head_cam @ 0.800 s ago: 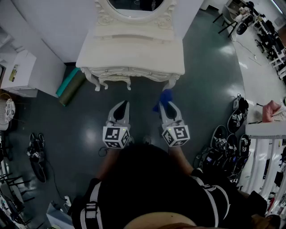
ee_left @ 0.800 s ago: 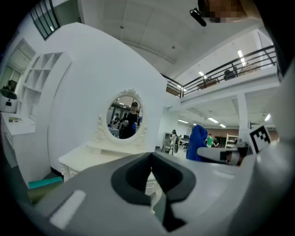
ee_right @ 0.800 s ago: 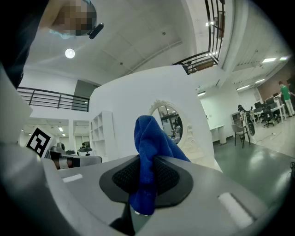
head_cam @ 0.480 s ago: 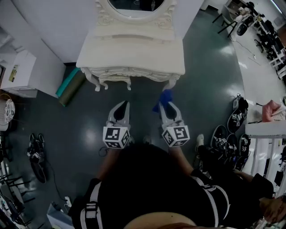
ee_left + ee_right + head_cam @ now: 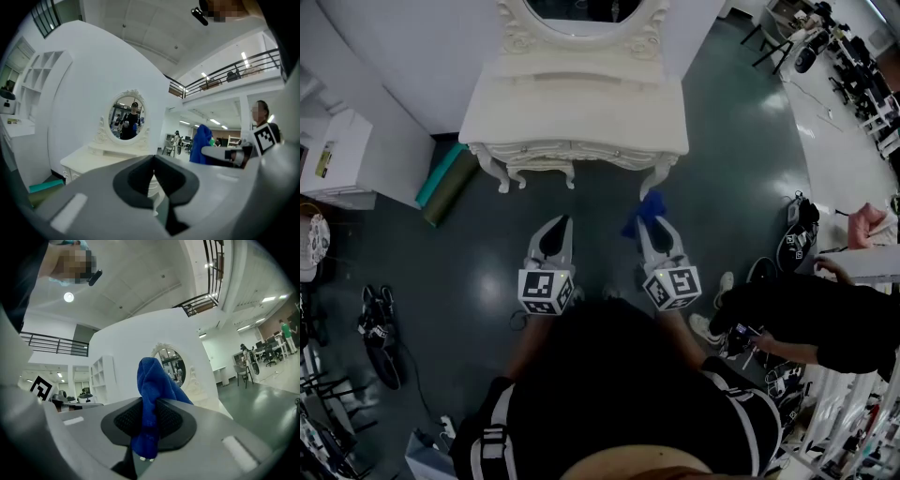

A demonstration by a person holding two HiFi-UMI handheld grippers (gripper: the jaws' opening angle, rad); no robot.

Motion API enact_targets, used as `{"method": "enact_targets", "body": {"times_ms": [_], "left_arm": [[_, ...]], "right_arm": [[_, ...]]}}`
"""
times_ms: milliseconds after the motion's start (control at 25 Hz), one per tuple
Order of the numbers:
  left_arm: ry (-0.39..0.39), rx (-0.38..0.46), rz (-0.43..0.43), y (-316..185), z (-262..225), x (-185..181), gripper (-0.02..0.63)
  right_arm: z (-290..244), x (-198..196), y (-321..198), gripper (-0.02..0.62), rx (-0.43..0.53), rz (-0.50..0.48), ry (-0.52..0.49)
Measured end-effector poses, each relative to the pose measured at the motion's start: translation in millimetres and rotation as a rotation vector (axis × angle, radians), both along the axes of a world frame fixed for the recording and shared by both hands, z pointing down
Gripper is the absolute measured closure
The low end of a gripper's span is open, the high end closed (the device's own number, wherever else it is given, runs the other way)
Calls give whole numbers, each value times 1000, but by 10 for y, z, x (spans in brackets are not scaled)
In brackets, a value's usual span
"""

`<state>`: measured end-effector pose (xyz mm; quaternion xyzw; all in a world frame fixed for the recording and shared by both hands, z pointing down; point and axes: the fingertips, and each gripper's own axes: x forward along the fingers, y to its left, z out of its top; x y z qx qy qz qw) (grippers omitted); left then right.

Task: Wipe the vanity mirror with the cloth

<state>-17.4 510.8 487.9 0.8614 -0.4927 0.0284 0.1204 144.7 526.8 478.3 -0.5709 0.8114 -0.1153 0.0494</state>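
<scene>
The oval vanity mirror (image 5: 581,9) in its carved cream-white frame stands upright at the far edge of the white vanity surface (image 5: 572,103), its back against the white wall. Scrollwork curls down both sides of the frame to a low raised ledge at its foot. The glass reflects a figure in dark clothing and the lit room behind.

The blue fabric cloth (image 5: 647,211) is well apart from the mirror, on the near side and a little to the right, above the dark floor. It is pinched between the jaws of the right gripper (image 5: 652,225). A bunched, twisted fold rises beyond the jaw tips, and a short tail hangs behind them.
</scene>
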Motion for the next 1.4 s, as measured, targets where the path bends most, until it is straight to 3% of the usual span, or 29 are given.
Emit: {"method": "enact_targets", "body": {"times_ms": [560,840,1400], "left_arm": [[10,-8,46,-279,142,-125,600],[-1,2,33,-900,130,6,600],[-6,18,-46,-2189,-40,545,600]], "right_arm": [[179,-204,-229,526,-10,24,21],[161,-105,-884,526,18,4,33],[26,462,-2344,526,45,-69,36]]}}
